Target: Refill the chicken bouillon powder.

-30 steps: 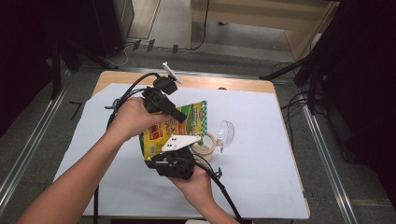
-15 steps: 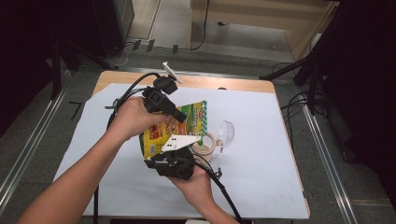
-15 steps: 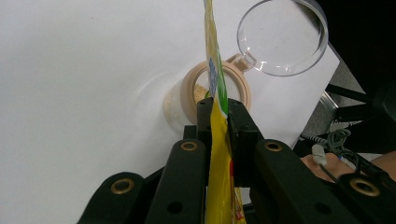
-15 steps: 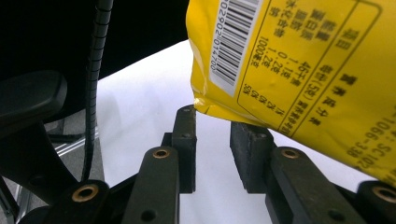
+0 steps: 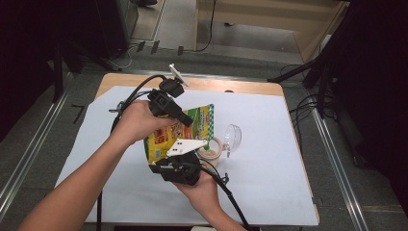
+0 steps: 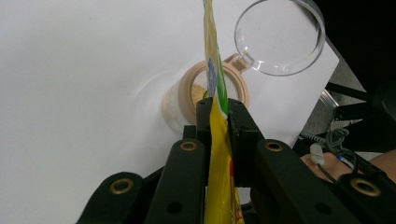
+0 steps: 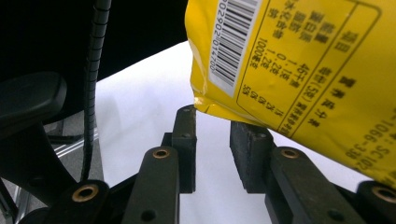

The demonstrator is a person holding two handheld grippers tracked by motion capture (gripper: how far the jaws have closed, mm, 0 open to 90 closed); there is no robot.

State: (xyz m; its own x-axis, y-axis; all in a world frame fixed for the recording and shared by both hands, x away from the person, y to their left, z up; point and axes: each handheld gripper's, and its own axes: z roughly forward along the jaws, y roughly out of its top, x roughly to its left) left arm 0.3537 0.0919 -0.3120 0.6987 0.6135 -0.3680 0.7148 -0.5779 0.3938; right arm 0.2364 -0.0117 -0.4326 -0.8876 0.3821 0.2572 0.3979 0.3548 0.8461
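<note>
L hand-held gripper (image 6: 217, 116) pinches tilted pouch (image 5: 180, 132) over jar (image 6: 212, 93); R apart.

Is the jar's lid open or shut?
Open: the clear hinged lid is swung back off the jar, whose beige mouth is uncovered.

a light wooden table (image 5: 250, 87) lies under a white paper sheet (image 5: 269, 159); a small beige-rimmed clear jar (image 5: 211, 153) stands on the sheet.
</note>
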